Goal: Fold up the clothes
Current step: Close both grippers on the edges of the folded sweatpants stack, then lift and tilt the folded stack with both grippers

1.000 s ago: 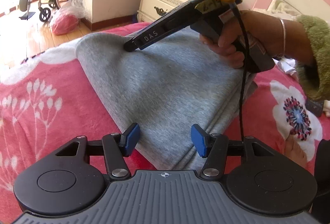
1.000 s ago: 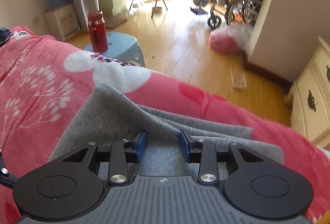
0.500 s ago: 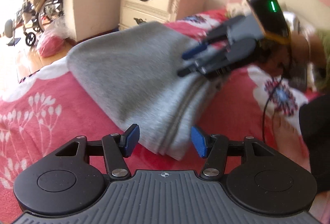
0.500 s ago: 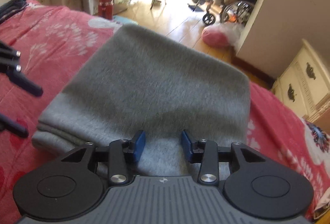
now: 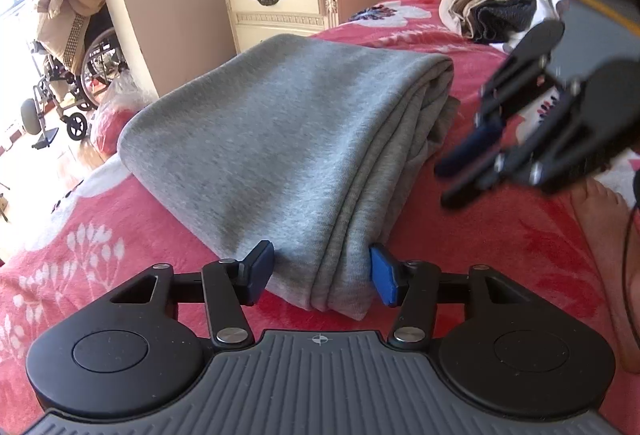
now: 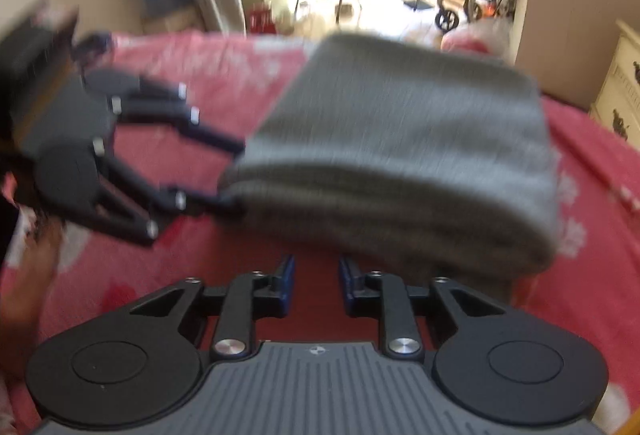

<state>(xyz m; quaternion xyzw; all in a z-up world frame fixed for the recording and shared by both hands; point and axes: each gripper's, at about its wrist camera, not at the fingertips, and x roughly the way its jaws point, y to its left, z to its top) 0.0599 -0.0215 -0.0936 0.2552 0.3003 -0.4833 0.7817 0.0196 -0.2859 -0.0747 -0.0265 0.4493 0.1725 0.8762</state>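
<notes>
The grey garment (image 5: pixel 288 139) lies folded in a thick bundle on the red bed (image 5: pixel 100 219). The left gripper (image 5: pixel 322 273) has its jaws wide around the near corner, not pinching. The right gripper (image 6: pixel 316 285) is beside it, jaws a little apart, holding nothing. Squeeze all layers together so none slip.

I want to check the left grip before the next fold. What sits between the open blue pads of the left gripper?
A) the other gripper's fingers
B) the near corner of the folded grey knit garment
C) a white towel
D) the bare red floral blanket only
B: in the left wrist view the left gripper has its pads apart on either side of the layered corner of the folded grey knit garment.
</notes>
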